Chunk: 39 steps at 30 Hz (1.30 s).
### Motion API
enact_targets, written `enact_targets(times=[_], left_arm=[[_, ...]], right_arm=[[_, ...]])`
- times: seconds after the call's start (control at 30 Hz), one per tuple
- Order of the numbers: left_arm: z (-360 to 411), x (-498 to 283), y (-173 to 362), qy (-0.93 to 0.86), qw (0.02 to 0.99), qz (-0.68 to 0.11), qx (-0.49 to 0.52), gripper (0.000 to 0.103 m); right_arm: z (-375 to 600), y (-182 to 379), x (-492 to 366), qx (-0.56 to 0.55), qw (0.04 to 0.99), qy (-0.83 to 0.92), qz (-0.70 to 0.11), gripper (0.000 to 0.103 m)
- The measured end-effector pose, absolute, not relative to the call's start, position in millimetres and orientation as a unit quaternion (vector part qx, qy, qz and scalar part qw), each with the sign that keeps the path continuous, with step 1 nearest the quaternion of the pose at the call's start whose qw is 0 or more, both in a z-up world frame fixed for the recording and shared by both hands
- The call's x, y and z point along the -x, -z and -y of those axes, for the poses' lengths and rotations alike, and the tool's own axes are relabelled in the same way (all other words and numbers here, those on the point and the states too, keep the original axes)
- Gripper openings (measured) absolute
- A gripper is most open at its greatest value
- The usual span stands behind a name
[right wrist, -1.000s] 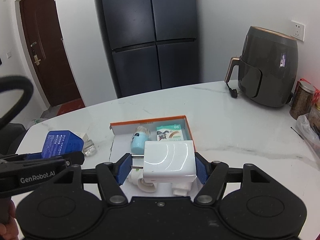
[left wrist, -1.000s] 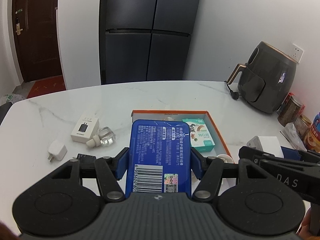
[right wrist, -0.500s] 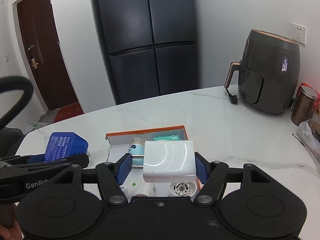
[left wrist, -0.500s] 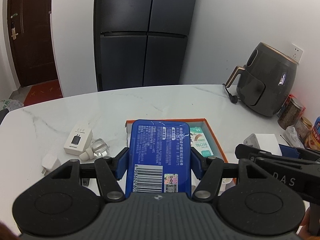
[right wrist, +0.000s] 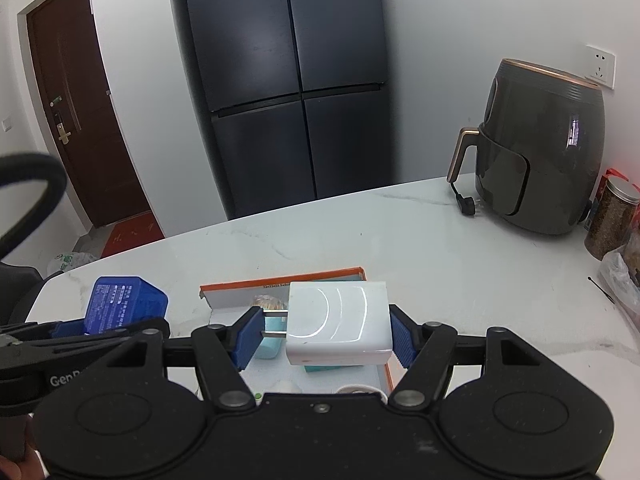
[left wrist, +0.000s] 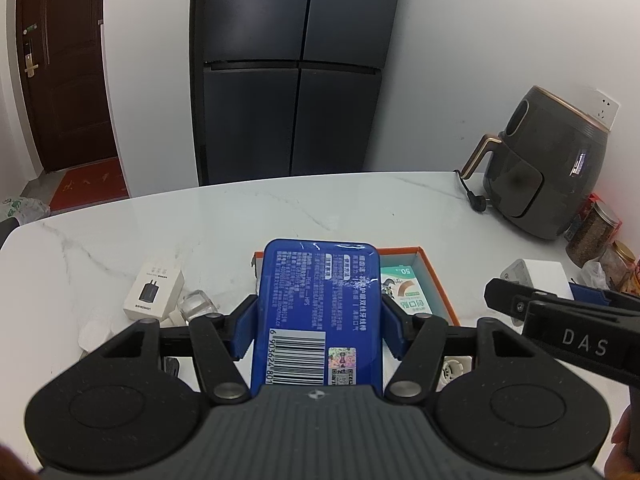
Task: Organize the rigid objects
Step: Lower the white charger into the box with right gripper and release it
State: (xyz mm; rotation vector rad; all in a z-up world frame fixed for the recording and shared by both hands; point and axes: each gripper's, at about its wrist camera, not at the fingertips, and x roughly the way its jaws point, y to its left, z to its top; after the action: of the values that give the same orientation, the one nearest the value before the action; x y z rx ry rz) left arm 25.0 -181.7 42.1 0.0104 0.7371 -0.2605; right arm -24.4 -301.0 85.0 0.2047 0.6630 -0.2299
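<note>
My left gripper [left wrist: 319, 320] is shut on a blue flat box [left wrist: 316, 300] with a barcode, held above the near end of an orange-rimmed tray [left wrist: 434, 276]. A green and white packet [left wrist: 404, 292] lies in that tray. My right gripper [right wrist: 325, 334] is shut on a white plug charger [right wrist: 340, 320] with its prongs pointing left, and it hovers over the same tray [right wrist: 280, 280]. A pale blue item [right wrist: 270, 336] lies in the tray under the charger. Each gripper appears at the edge of the other's view.
On the white marble table, a white charger carton [left wrist: 154, 294] and a clear plastic piece [left wrist: 196, 304] lie left of the tray. A dark air fryer [right wrist: 544, 160] and jars [right wrist: 612, 220] stand at the right. A dark fridge [right wrist: 288, 80] stands behind the table.
Both grippers have moved forward over the table with their loads. The tray now sits lower and closer in both views, and the charger is over it.
</note>
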Motion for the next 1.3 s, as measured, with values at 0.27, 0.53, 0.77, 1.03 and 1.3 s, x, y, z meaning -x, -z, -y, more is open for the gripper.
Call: enact_targets(times=[0.27, 0.53, 0.77, 1.03, 1.3], left_arm=[[184, -31, -40, 0.125, 0.923, -0.364, -0.006, 0.063], [186, -39, -35, 0.126, 0.919, -0.372, -0.005, 0.063], [189, -48, -28, 0.126, 0.915, -0.382, -0.001, 0.063], [194, -56, -19, 0.127, 0.910, -0.394, 0.004, 0.063], [204, -63, -12, 0.131, 0.906, -0.404, 0.005, 0.063]], right_arm=[[302, -84, 14, -0.101, 0.933, 0.107, -0.328, 0.079], [302, -85, 4, -0.100, 0.932, 0.106, -0.332, 0.079], [307, -79, -10, -0.100, 0.928, 0.102, -0.344, 0.079], [314, -69, -28, -0.106, 0.922, 0.096, -0.361, 0.079], [324, -59, -47, -0.103, 0.916, 0.089, -0.378, 0.079]])
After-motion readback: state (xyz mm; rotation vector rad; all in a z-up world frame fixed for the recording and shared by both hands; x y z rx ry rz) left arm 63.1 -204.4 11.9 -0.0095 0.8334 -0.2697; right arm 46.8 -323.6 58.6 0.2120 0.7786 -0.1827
